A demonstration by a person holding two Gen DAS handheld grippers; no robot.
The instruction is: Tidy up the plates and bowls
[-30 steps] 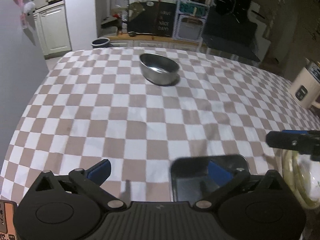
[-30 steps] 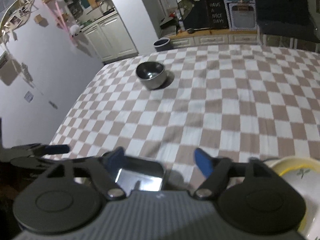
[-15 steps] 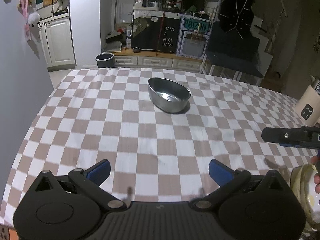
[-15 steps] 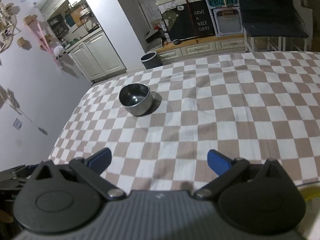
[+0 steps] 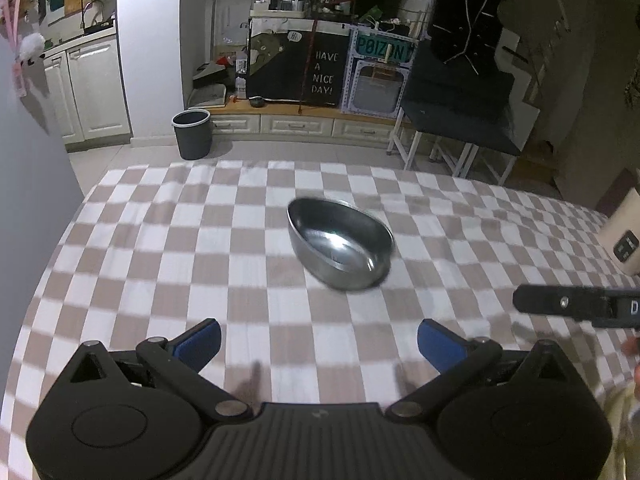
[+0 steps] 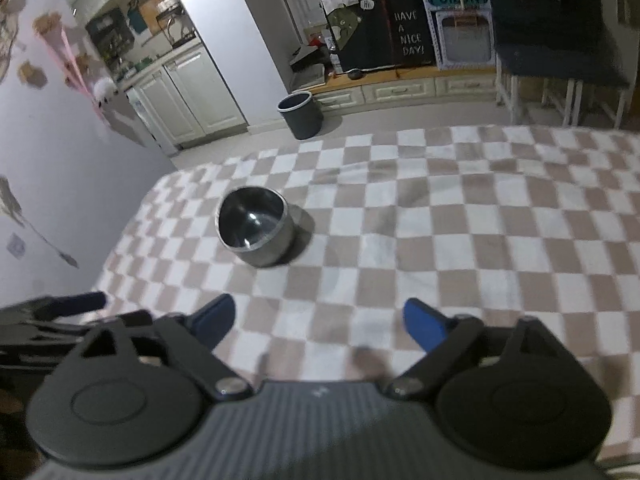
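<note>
We see a table covered by a brown-and-white checkered cloth (image 5: pixel 248 240) that spreads to the near and far edges in both wrist views. On it stands 1 round, shiny steel bowl (image 5: pixel 340 242), upright and empty (a bright glint sits on its inner floor), well in from the far edge, its dark shadow lying on the cloth beside it. At the right edge of the left wrist view stands a cream-coloured appliance with a dark panel (image 5: pixel 624 236).
</note>
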